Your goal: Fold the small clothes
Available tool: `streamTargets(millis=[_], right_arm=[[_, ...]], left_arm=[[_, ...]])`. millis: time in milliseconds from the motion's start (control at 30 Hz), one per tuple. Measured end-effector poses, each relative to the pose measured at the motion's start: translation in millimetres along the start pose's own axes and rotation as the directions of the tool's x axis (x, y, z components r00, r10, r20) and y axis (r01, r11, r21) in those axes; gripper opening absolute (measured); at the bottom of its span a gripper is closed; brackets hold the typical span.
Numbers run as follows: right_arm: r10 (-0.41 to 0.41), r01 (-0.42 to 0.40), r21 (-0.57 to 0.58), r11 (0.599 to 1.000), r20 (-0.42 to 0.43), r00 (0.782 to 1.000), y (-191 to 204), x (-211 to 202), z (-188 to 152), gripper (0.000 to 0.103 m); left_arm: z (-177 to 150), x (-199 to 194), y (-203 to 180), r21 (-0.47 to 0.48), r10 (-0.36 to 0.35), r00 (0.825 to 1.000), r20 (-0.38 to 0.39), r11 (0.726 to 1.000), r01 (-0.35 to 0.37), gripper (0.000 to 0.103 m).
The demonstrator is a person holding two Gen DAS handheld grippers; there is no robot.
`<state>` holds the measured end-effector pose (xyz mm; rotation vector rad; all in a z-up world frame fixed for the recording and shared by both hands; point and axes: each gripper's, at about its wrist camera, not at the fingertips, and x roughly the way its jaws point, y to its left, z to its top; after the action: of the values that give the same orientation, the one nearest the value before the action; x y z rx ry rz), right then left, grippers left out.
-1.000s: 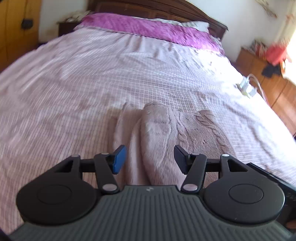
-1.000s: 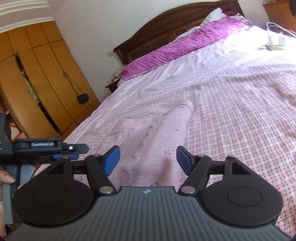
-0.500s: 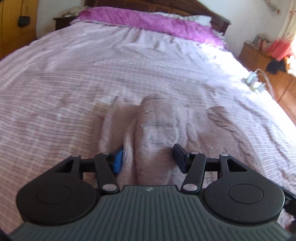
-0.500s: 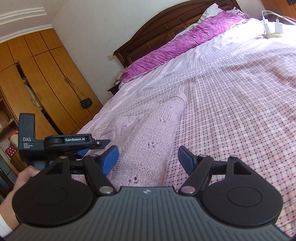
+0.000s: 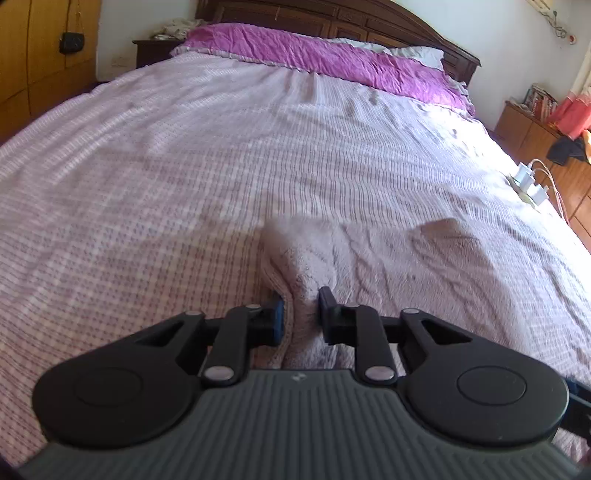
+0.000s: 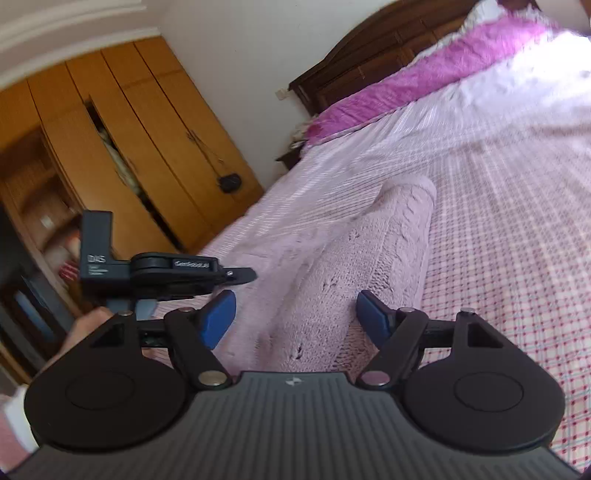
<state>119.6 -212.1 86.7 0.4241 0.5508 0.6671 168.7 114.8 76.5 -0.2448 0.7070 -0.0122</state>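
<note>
A pale pink knitted garment (image 5: 373,266) lies on the checked bedspread (image 5: 184,177), one part bunched into a ridge. My left gripper (image 5: 301,314) is shut on that ridge of the knitted garment near its close edge. In the right wrist view the same knitted garment (image 6: 369,258) stretches away as a long rolled strip. My right gripper (image 6: 297,319) is open, its blue pads (image 6: 218,317) straddling the near end of the strip without pinching it. The left gripper body (image 6: 155,271) and the hand holding it show at the left there.
Purple pillows (image 5: 325,55) and a dark wooden headboard (image 5: 332,22) lie at the far end of the bed. A white charger with cables (image 5: 530,182) sits near the bed's right edge. Wooden wardrobes (image 6: 140,147) stand to the left, a low cabinet (image 5: 535,129) to the right.
My left gripper has gone from open to shut on the garment's ridge and gathered it. The right gripper stayed open and moved closer over the strip's near end.
</note>
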Motion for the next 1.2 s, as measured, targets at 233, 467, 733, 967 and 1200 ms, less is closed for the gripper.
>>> streamTargets(millis=[233,467,733,967,1200], right_arm=[[-0.061,0.061,0.06,0.996,0.007,0.998,-10,-3,11,0.082],[-0.03,0.051,0.176,0.983,-0.12,0.992,-42,21,22,0.089],[0.018,0.035,0.259,0.965,-0.201,0.979,-51,61,20,0.087],[0.026,0.039,0.308,0.95,-0.206,0.978,-37,37,50,0.053],[-0.009,0.056,0.275,0.96,-0.17,0.985,-25,-51,68,0.053]], left_arm=[[-9,-18,10,-0.104,-0.092,0.996,0.009,0.99,0.093,0.068],[-37,-17,26,-0.233,-0.18,0.978,-0.109,0.961,0.15,0.079],[-52,2,6,-0.32,-0.279,0.956,-0.089,0.917,0.238,0.075],[-42,-20,-1,-0.398,-0.337,0.938,-0.08,0.874,0.28,0.047],[-55,-58,-52,-0.343,-0.436,0.895,-0.096,0.858,0.381,0.046]])
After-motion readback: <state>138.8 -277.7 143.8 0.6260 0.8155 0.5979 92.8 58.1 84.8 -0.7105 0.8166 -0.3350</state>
